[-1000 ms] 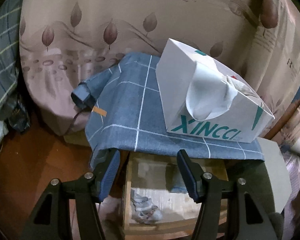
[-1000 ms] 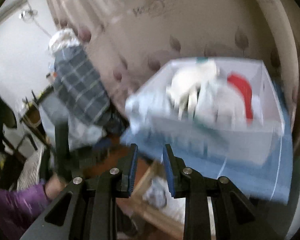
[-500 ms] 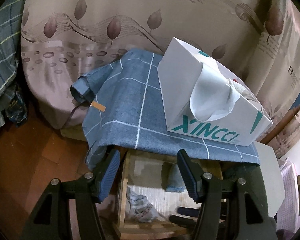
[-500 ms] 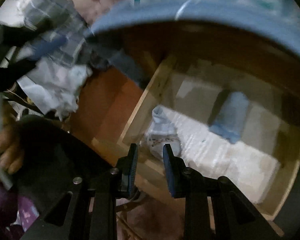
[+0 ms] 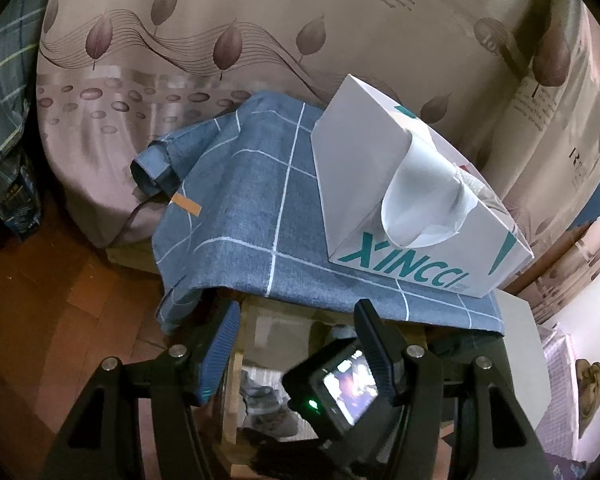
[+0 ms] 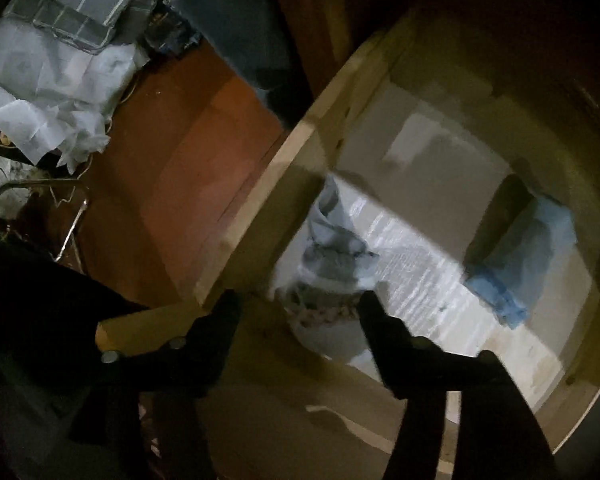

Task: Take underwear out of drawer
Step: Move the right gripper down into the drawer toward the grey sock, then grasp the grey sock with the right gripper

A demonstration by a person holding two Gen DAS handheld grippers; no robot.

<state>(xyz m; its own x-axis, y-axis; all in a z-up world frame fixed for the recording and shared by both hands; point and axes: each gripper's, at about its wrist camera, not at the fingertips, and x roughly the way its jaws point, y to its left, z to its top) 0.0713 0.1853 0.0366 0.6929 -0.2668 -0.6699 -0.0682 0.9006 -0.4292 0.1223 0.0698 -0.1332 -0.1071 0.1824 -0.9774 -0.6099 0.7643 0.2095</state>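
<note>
Pale wood framed the open drawer [image 6: 284, 184] below us, and inside it, close to the front left corner, lay the crumpled grey-and-white underwear [image 6: 332, 276]. Our right gripper [image 6: 300, 312] pointed steeply down over that corner; its jaws had just been opening and stood apart on either side of the underwear, though the blur kept us from telling whether the pads touched the cloth. A folded light-blue cloth [image 6: 528, 248] rested farther back in the drawer, well apart from the underwear. Our left gripper [image 5: 296, 340] hung released with nothing between its blue-padded fingers [image 5: 220, 344], in front of the counter draped in a blue checked cloth [image 5: 252, 200]. On that cloth sat a white tissue box with teal lettering [image 5: 400, 200]. From the left view the underwear [image 5: 268, 404] showed in the drawer beneath the counter's edge.
</note>
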